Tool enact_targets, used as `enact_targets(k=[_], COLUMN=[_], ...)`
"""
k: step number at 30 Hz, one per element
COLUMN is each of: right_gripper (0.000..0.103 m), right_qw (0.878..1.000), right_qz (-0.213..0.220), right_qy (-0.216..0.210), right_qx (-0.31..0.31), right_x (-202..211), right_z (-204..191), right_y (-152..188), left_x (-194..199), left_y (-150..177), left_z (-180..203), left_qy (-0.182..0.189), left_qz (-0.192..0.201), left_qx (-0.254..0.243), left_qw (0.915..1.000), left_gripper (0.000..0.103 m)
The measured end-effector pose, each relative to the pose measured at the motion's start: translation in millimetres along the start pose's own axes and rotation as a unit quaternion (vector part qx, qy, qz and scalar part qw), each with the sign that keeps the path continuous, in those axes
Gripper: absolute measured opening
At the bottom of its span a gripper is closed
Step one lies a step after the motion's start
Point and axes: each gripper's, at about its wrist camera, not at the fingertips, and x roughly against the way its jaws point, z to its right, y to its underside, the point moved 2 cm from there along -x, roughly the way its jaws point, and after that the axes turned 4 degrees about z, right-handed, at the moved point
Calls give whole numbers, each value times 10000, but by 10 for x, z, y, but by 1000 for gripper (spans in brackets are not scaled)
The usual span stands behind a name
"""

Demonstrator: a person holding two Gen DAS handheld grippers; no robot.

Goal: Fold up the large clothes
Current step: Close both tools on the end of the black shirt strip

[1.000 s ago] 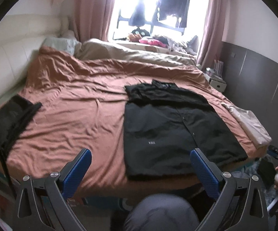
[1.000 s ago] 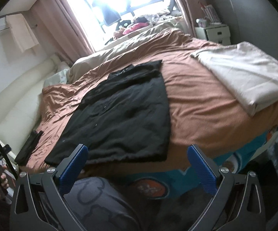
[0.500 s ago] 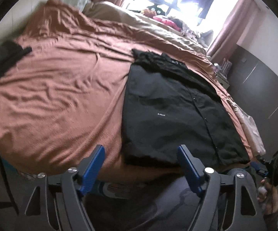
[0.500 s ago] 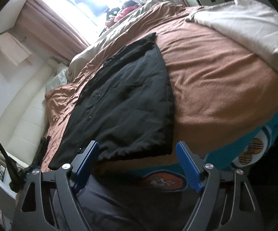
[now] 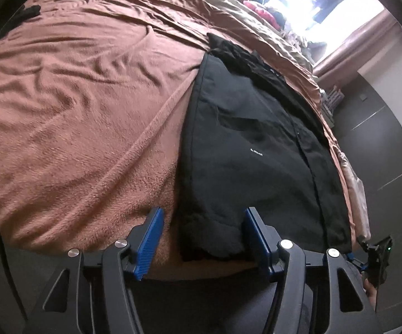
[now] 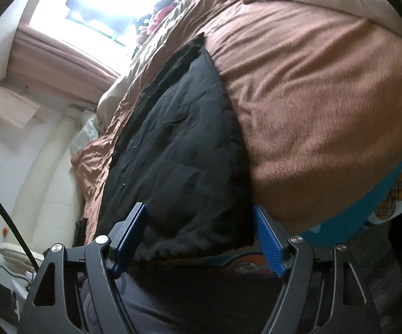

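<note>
Lying flat on the brown blanket (image 5: 75,117) of the bed, the black jacket (image 5: 256,150) has its bottom hem at the near edge of the bed. It looks thick, puffy and soft, so it will bend and sag when lifted. It is likely a bit heavy for cloth, and its smooth shell may slide. The best places to take hold seem to be the two bottom corners, one for each hand.

The left gripper (image 5: 201,239) has its blue fingers (image 5: 149,239) apart, with the jacket's left bottom corner between them. The fingers do not look pressed on the cloth. The right gripper (image 6: 199,240) is also parted around the right bottom corner (image 6: 228,231), not squeezing it yet.

A second ago both grippers were higher and farther back, and the whole jacket could be seen. Now both have come down close to the hem. Their fingers were spread wide then and have just been closing in, each around its corner.
</note>
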Motion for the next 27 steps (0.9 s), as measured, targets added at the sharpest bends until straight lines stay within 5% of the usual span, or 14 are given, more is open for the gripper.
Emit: enact_targets(k=[9, 17, 20, 22, 27], right_gripper=[74, 29, 11, 7, 4], right_qw=[9978, 9973, 9972, 9982, 9976], right_qz=[48, 159, 179, 242, 341], right_qy=[-576, -343, -453, -388, -574], right_qx=[-335, -637, -562, -394, -189], right_x=[-44, -281, -257, -200, -35], right_z=[39, 54, -35, -115, -348], right_y=[83, 47, 60, 62, -11], left_x=[-23, -180, -169, -149, 66], left_y=[-9, -110, -104, -85, -146], left_z=[-32, -36, -69, -90, -12], left_qy=[631, 578, 565, 528, 649], left_qz=[-42, -90, -101, -143, 32], left_qx=[454, 834, 1074, 1121, 819], left_qw=[9970, 9948, 9926, 9922, 9945], left_gripper=[62, 61, 48, 23, 14])
